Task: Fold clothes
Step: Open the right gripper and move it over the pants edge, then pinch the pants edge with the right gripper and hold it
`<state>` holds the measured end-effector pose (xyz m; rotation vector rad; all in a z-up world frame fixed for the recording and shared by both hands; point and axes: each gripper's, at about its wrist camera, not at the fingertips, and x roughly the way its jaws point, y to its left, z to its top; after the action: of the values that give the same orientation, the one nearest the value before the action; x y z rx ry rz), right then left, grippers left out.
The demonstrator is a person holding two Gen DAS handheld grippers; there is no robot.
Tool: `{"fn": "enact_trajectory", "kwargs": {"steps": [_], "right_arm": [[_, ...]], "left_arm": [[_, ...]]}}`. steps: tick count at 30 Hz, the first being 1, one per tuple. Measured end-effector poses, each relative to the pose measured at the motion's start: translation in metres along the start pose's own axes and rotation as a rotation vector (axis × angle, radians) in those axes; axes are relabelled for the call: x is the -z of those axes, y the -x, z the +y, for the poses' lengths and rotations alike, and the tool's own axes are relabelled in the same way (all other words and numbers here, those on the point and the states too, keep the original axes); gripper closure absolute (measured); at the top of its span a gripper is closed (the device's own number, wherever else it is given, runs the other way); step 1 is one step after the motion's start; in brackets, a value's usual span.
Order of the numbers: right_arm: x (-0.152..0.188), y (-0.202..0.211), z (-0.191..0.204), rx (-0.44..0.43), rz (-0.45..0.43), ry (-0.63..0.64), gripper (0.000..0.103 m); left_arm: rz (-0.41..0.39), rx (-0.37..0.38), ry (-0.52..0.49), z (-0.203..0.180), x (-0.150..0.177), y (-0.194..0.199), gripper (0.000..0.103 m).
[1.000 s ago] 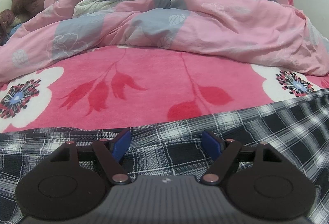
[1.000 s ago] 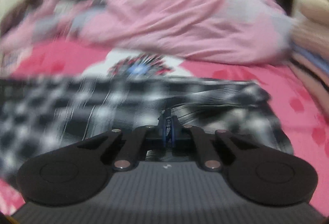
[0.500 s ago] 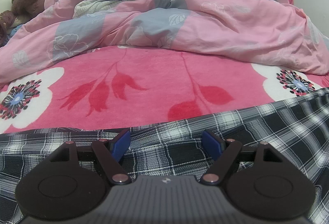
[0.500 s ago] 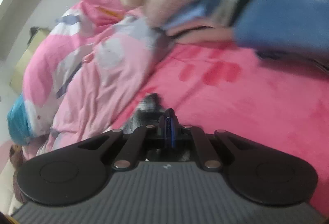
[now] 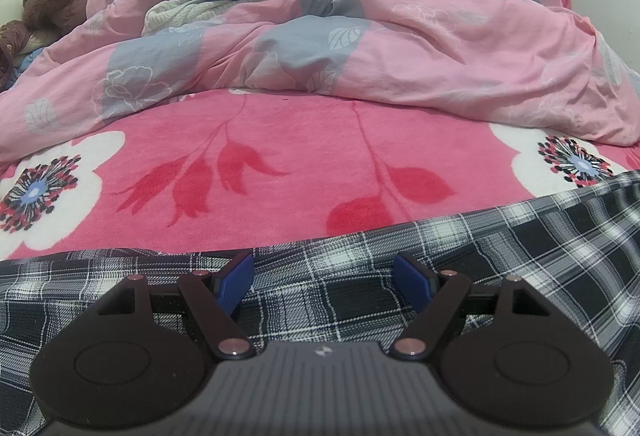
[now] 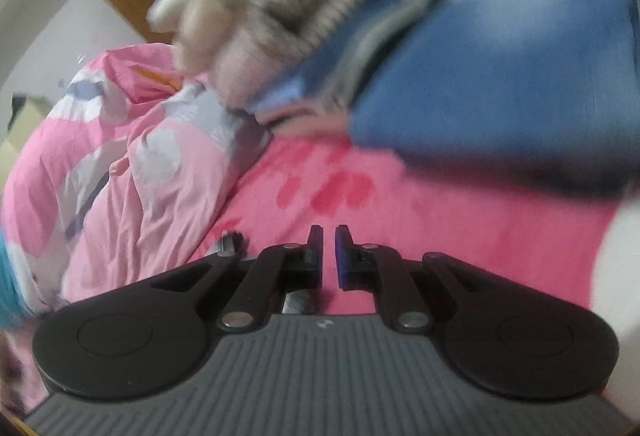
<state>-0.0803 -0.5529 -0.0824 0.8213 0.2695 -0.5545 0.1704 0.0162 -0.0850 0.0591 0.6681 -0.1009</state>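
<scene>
On the pink flowered bed (image 5: 304,140), left tongs (image 5: 324,276) spread wide over the plaid garment (image 5: 460,260), right tongs (image 6: 329,256) slightly parted, gripping nothing, beyond its edge.

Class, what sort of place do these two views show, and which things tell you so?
Most likely a bedroom: a bed with a pink floral blanket, a rumpled quilt heaped behind it, and a plush toy at the far left.

A woven plaid cloth garment (image 5: 400,276) is seen on a fuzzy, matt pink fleece blanket (image 5: 300,140). A smooth, creased cotton-like duvet (image 5: 440,68) is heaped behind. Matt black plastic fingers (image 5: 236,282) with dull metal pivots are shown on the left gripper (image 5: 325,282).
</scene>
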Motion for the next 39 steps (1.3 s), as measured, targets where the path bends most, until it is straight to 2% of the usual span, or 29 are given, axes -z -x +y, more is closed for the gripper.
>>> {"fn": "enact_trajectory", "kwargs": {"steps": [3,5,7,8,10,16,21,24,30,36,38,39], "right_arm": [[-0.007,0.0,0.032,-0.026,-0.016,0.144,0.095],[-0.007,-0.009,0.059,-0.064,0.007,0.229,0.093],[-0.005,-0.028,0.088,-0.112,0.072,0.321,0.089],[-0.002,-0.04,0.102,-0.132,0.112,0.359,0.083],[0.003,-0.065,0.129,-0.17,0.193,0.432,0.081],[0.066,-0.127,0.21,-0.236,0.33,1.042,0.081],[0.107,-0.151,0.241,-0.332,0.398,1.382,0.081],[0.121,-0.155,0.252,-0.385,0.43,1.495,0.081],[0.144,-0.158,0.264,-0.421,0.475,1.667,0.081],[0.148,-0.159,0.268,-0.418,0.5,1.7,0.084],[0.151,-0.156,0.268,-0.416,0.498,1.7,0.102],[0.151,-0.153,0.27,-0.415,0.475,1.703,0.102]], "left_arm": [[0.0,0.002,0.003,0.0,0.0,0.0,0.024],[0.0,0.004,0.005,0.001,0.0,0.0,0.024],[0.0,0.007,0.009,0.002,0.0,0.0,0.024],[0.0,0.009,0.01,0.002,0.0,0.0,0.024],[-0.001,0.012,0.014,0.003,0.0,0.0,0.025],[-0.002,0.021,0.023,0.004,0.0,0.0,0.025],[-0.004,0.027,0.03,0.006,0.0,0.001,0.025],[-0.006,0.034,0.04,0.008,0.0,0.001,0.025],[-0.01,0.047,0.058,0.011,0.0,0.001,0.025],[-0.012,0.052,0.066,0.012,0.001,0.002,0.025],[-0.013,0.053,0.068,0.012,0.001,0.002,0.025],[-0.014,0.053,0.068,0.012,0.001,0.002,0.025]]}}
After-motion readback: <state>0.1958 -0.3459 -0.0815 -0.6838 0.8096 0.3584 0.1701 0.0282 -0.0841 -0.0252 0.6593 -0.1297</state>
